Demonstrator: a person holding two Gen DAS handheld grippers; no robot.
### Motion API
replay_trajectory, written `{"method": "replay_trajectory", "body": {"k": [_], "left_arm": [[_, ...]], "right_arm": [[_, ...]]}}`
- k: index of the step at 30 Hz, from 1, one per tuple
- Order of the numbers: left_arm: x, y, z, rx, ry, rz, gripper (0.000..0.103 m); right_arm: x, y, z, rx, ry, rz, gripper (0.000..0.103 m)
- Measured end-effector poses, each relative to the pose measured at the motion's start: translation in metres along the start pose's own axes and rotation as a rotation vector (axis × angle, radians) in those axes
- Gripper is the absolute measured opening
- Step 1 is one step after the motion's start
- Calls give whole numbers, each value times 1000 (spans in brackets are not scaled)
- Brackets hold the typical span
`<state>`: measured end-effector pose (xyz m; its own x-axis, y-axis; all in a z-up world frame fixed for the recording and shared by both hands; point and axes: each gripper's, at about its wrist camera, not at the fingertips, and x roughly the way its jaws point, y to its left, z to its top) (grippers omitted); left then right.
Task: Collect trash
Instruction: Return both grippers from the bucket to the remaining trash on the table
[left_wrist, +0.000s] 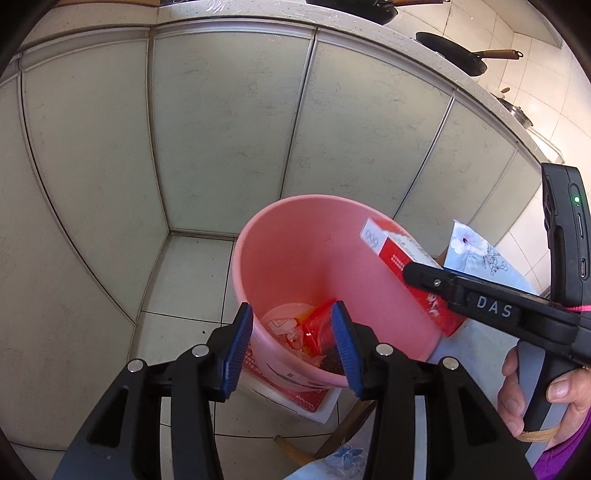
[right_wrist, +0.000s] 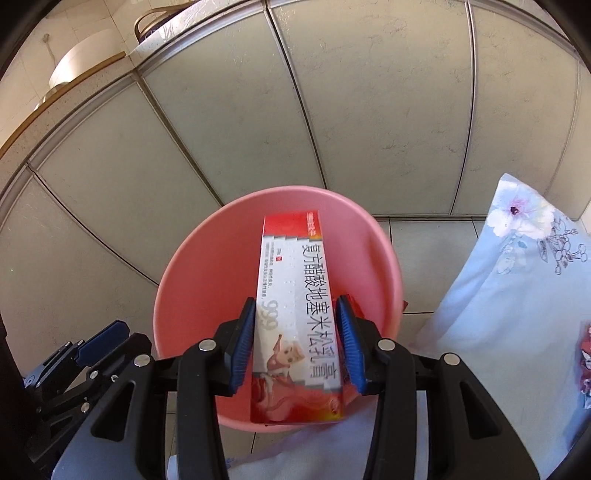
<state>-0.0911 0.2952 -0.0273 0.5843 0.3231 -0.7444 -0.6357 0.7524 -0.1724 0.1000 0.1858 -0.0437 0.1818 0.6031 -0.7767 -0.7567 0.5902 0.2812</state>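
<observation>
Right gripper (right_wrist: 295, 343): nearest item in the right wrist view. Blue pads clamped on the two long sides of a red-and-white box (right_wrist: 295, 314), gripping its near half.

Red-and-white box: long, narrow carton printed with Chinese text and "999". Long axis runs along the gripper's line, near end toward the camera, far end pointing away and out over the mouth of the bin. In the left wrist view the box (left_wrist: 397, 254) slants across the bin's right rim, its "999" end raised and over the opening.

Left gripper (left_wrist: 291, 343): jaws parted, nothing between the pads; held above the bin's near rim.

Hand (left_wrist: 532, 391): wrapped on the right gripper's handle, lower right of the left wrist view.

Pink bin (right_wrist: 207, 266): round plastic pail on a tiled floor (left_wrist: 184, 280), open top. At its bottom lie a red wrapper (left_wrist: 319, 325) and pale scraps.

Floral cloth (right_wrist: 509, 295): light blue with flower print, just right of the bin.

Cabinet doors (right_wrist: 258, 122): pale panels behind the bin.

Counter (left_wrist: 369, 26): above the cabinets, bearing a dark pan (left_wrist: 452, 53) with a wooden handle.
</observation>
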Motion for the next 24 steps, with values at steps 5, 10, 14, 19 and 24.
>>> {"method": "replay_trajectory", "body": {"k": [5,10,14,19,24], "left_arm": [[-12,-5,-2,17,-18,-1,44],[-25,-17,-6,47,-38,-13,44],[-44,-24,-8,71,-70,-22,44],[-63,-25,-14,72,-93,-29,44],[-73,-35,-17,104,-100,-47,44]], "right_arm": [[-32,-6,-3,20,-63,2,44],[-67,-11,-17,24,-123,-14,52],[-90,-16,-29,20,-149,-21,55],[-118,-15,-48,5,-184,-41,55],[-142,-17,-69,-11,-230,-97,55]]}}
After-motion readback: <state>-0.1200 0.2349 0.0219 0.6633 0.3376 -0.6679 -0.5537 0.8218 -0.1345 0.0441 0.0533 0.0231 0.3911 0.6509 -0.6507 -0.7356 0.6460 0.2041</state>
